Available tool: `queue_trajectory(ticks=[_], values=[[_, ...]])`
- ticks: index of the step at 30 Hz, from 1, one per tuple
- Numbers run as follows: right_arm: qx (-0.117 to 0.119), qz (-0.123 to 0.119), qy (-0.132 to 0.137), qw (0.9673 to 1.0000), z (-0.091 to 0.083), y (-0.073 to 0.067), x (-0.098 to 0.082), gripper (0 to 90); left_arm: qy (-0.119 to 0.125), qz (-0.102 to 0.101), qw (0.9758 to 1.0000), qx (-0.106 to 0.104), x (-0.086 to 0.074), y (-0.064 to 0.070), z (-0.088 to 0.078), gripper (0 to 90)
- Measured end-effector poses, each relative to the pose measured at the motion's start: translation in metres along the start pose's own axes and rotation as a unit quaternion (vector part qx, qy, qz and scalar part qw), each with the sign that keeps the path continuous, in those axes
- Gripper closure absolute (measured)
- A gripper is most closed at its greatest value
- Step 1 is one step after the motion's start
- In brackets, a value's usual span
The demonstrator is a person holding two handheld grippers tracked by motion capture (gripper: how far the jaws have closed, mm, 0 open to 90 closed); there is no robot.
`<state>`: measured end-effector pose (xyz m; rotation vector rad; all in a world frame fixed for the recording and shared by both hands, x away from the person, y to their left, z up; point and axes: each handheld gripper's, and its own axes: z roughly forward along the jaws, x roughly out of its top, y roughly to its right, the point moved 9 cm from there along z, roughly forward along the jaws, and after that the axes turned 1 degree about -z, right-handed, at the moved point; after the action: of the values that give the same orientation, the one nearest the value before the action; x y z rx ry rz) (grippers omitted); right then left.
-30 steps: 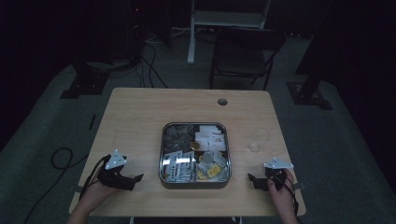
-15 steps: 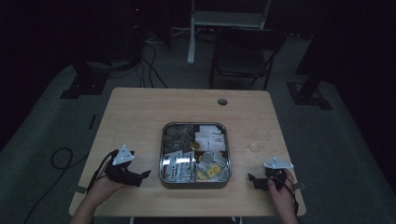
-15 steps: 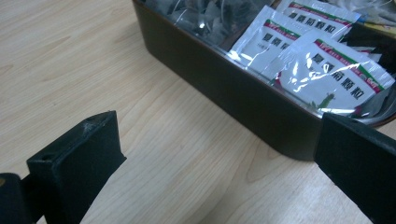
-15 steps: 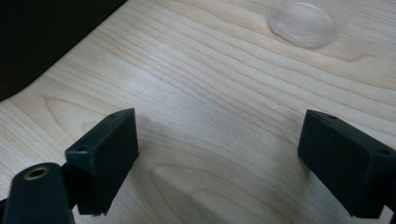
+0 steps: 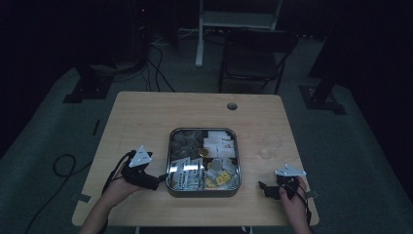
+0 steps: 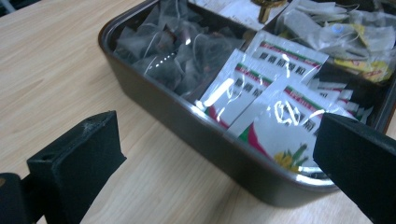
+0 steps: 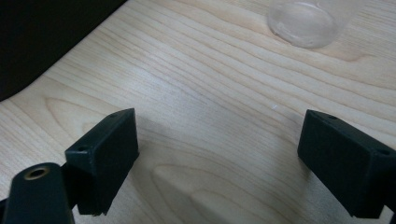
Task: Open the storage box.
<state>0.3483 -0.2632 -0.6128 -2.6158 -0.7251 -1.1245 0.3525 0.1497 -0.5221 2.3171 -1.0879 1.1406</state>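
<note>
Hovering wide-jawed at the tin tray point(image 5: 170, 161), left gripper point(image 5: 157, 181) near white sachets point(image 6: 261, 93) (unheld), right gripper point(image 5: 267, 189) gaping, apart.

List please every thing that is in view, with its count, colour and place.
Table: one, light wood, centre.
Tray: one, dark metal, mid-table, with compartments.
Sachets: several, white with red and green print, tray's near left compartment.
Tea bags: many, dark mesh, far left compartment.
Glass cup: one, clear, right of the tray.
Chair: one, dark, behind the table.
Cables: several, black, on the floor.
Left gripper: black, jaws open, beside the tray's left wall.
Right gripper: black, jaws open, near right edge.
</note>
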Motion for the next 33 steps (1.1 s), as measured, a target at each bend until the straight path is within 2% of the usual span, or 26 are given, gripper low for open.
queue_trajectory(ticks=[11, 18, 33], values=[[0.0, 0.0, 0.0, 1.0, 0.0, 0.0, 0.0, 11.8, -0.005, 0.021, 0.9996, -0.019, 0.014, 0.015, 0.021, 1.7], [0.0, 0.0, 0.0, 1.0, 0.0, 0.0, 0.0, 11.8, 0.003, 0.035, 0.999, -0.026, 0.027, 0.024, 0.033, 4.4], [0.0, 0.0, 0.0, 1.0, 0.0, 0.0, 0.0, 11.8, 0.004, 0.046, 0.9973, -0.057, 0.051, 0.042, 0.067, 6.6]])
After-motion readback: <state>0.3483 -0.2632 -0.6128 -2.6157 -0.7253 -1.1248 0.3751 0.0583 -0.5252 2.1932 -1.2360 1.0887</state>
